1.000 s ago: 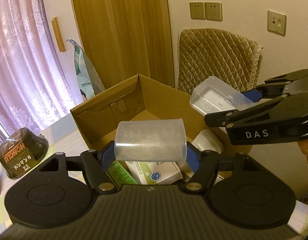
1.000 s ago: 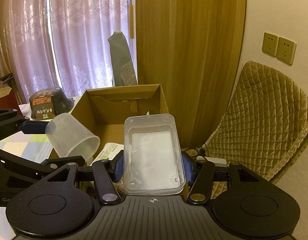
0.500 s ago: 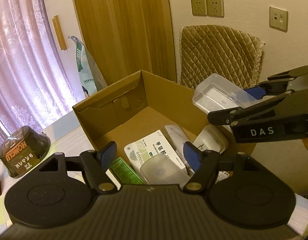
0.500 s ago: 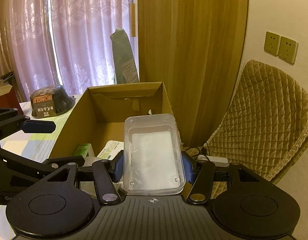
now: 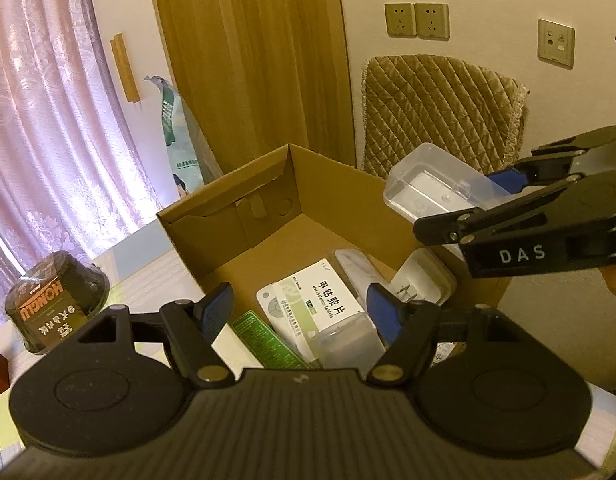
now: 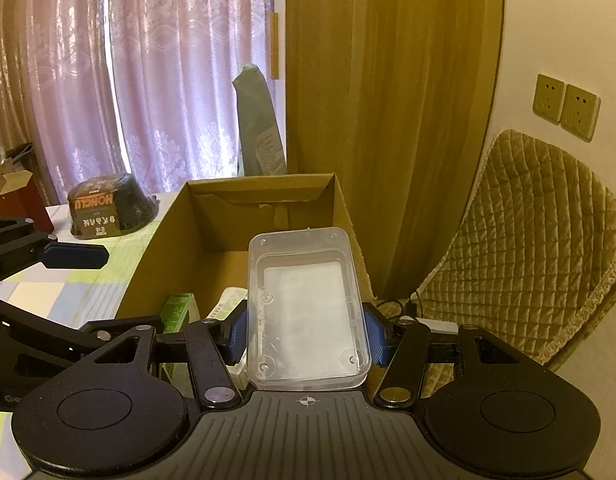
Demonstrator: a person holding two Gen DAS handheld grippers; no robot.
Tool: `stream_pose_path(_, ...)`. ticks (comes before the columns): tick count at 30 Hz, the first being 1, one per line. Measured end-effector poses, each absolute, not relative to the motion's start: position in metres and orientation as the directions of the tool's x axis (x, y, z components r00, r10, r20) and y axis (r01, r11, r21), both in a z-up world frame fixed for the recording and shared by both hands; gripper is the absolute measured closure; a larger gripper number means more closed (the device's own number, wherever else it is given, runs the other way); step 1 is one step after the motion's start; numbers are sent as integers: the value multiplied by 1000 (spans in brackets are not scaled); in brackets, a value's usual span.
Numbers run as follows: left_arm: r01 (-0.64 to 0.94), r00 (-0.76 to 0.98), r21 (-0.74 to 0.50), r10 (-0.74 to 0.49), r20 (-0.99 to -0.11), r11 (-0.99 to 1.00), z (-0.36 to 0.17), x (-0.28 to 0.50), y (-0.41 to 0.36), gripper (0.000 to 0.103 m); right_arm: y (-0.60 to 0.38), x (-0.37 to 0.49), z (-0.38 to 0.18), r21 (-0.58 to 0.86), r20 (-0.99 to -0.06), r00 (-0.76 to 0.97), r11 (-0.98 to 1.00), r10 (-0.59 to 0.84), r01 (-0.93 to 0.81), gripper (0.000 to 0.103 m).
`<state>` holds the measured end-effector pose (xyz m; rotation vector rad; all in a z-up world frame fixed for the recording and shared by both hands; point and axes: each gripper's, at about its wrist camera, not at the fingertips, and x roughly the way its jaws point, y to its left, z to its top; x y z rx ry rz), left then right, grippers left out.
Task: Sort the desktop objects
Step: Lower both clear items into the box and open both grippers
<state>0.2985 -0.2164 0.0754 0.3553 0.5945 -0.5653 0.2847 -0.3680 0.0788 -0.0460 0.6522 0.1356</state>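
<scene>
cardboard box [image 5: 388, 216]: medicine pack [image 5: 328, 296], clear cup [image 5: 348, 340] | left claw [image 5: 299, 312] spread | right claw [image 6: 305, 334] pinching clear case [image 6: 305, 304]

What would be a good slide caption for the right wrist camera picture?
Right gripper holds a clear plastic box above an open cardboard box.

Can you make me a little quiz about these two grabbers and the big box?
1. True or false: the left gripper is open with nothing in it.
2. What does the right gripper hold: A) a green box, B) a clear plastic box, C) a bowl?
3. Fill in: the white medicine box lies inside the ____ box.

Key: 1 true; 2 B; 3 cardboard.
</scene>
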Motion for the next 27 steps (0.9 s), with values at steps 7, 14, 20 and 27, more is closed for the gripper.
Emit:
stream_pose_path(7, 579, 691, 157, -379, -615, 801, 74, 297, -206, 33, -363, 286, 80, 3, -608, 785, 989, 119, -147, 47)
stream_pose_path(14, 574, 691, 149, -379, -616, 805, 75, 297, -201, 33, -356, 293, 78, 21, -612, 777, 985, 146, -169, 47)
stream_pose_path(20, 570, 689, 143, -376, -620, 809, 73, 297, -198, 33, -354, 292, 78, 36, -585, 792, 982, 173, -188, 29)
stream_pose_path(27, 570, 684, 138, -375, -625, 810, 70, 293, -195, 33, -360, 289, 81, 53, -569, 806, 986, 162, -161, 17)
